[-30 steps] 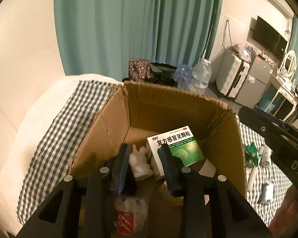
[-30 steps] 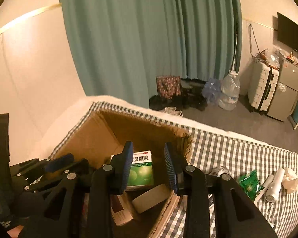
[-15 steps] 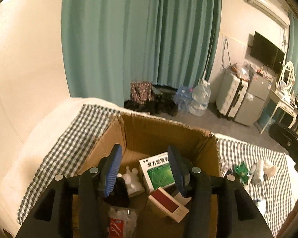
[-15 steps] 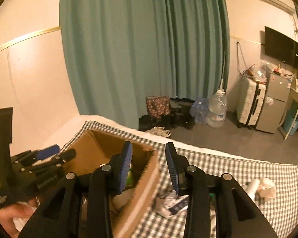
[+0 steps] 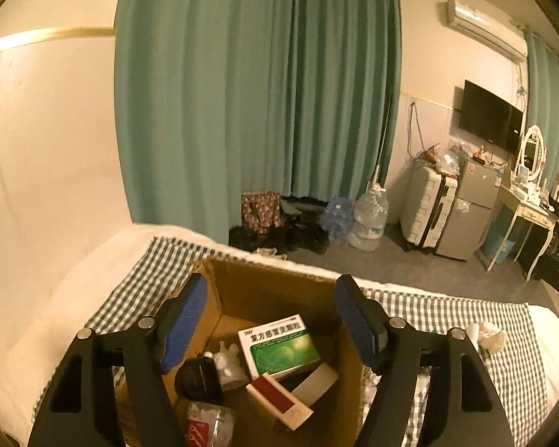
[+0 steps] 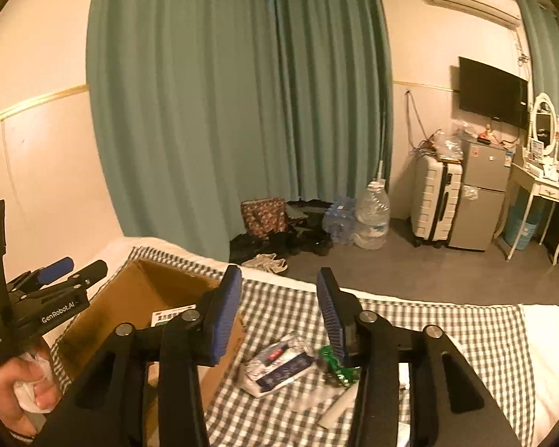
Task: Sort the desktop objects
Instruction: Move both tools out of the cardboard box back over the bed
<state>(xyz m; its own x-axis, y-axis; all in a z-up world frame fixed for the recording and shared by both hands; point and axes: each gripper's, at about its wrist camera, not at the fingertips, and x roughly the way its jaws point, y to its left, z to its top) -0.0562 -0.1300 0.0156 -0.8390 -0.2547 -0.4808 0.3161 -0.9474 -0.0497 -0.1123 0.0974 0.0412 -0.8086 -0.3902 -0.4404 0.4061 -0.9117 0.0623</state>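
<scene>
Both tongs spread, empty. We are holding the left gripper [image 5: 268, 316] over the cardboard box [image 5: 279, 294]; the right gripper [image 6: 279, 309] is aiming at the wrapped packet [image 6: 277, 363] on the checkered cloth [image 6: 447, 320]. Best descending squarely, straddling it.

L claw [image 5: 270, 314] hangs over the cardboard box [image 5: 279, 298], jaws spread wide, nothing btwn the blue pads, tips pointing down into it. R claw [image 6: 279, 307] is up to the right of the box, jaws also apart and empty, angled fwd and down. In the right wrist view the person's left hand [image 6: 22, 395] grips the L handle, just left of the box.
</scene>
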